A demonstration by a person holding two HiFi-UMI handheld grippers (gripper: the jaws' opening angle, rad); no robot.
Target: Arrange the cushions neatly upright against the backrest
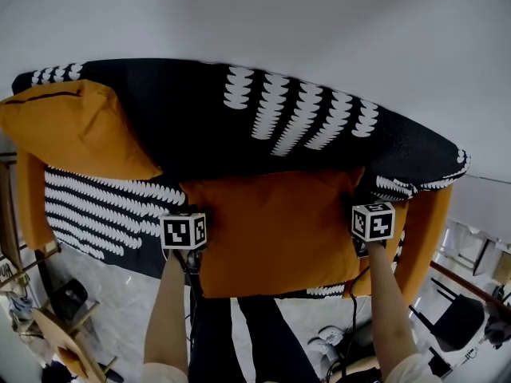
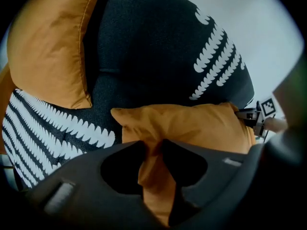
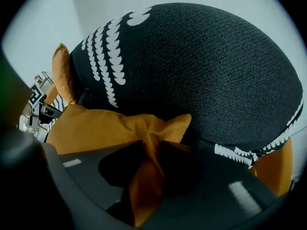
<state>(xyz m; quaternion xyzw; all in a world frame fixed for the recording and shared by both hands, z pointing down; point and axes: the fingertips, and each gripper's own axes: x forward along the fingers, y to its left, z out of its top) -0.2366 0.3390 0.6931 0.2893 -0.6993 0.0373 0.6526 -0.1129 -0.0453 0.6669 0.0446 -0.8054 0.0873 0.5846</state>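
**Orange cushion pinched at both side edges**

The left hand-held gripper (image 2: 152,153) is clamped on a bunched fold at the left edge of the orange cushion (image 1: 275,230). The right hand-held gripper (image 3: 151,153) is clamped the same way on the right edge, close to a corner. The cushion stretches between the 2, over the sofa seat (image 1: 104,206), and the black patterned backrest (image 1: 200,110) rises just beyond them. A second orange cushion (image 1: 72,126) leans well off to the left of the left hand-held gripper, in the sofa's corner.

The cushion looks light and soft. Its cover gathers in the jaws, so the middle will probably sag when it is raised. Side edges near the upper corners seem the right hold, though a thin pinch of cover alone could slip.
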